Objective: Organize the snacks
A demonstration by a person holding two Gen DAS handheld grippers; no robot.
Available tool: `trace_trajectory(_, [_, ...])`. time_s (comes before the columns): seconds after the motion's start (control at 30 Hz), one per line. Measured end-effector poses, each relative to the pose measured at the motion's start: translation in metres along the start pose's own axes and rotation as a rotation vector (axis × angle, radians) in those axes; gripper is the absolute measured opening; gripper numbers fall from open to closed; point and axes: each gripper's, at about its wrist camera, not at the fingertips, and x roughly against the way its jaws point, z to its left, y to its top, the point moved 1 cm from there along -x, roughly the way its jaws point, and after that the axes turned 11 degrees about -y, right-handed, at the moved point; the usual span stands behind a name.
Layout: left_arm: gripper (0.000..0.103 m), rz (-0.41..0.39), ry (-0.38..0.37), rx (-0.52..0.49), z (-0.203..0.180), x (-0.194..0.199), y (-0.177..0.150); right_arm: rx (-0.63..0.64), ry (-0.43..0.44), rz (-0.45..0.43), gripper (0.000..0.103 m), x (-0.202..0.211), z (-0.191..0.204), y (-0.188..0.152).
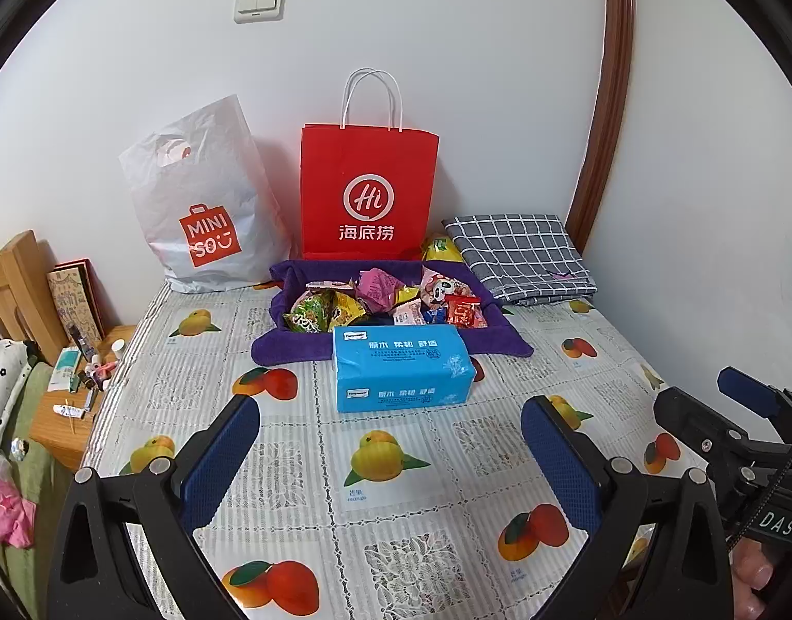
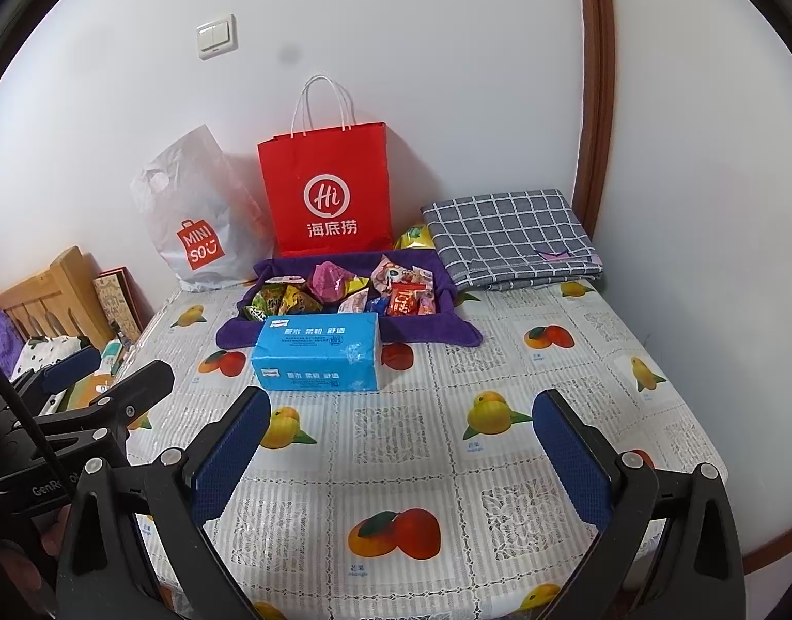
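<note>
A fruit-printed tablecloth (image 1: pixel 396 506) is covering the table; wrapped snacks (image 1: pixel 385 302) are being kept in a purple cloth tray (image 1: pixel 292 351) at its far edge, while the left gripper (image 1: pixel 390 465) and right gripper (image 2: pixel 401 460) are being held released, empty.

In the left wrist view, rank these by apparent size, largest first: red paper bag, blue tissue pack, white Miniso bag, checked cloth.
1. White Miniso bag and red paper bag: too alike to rank.
2. Checked cloth.
3. Blue tissue pack, though nearest the camera.
</note>
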Motion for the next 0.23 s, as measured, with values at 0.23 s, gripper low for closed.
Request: trace_trajectory(0.23, [0.102,-0.004,-0.002,-0.003,0.0000,-0.0011,0.0000,0.000,0.005,0.001,0.100,-0.0025,0.0000,-0.0005])
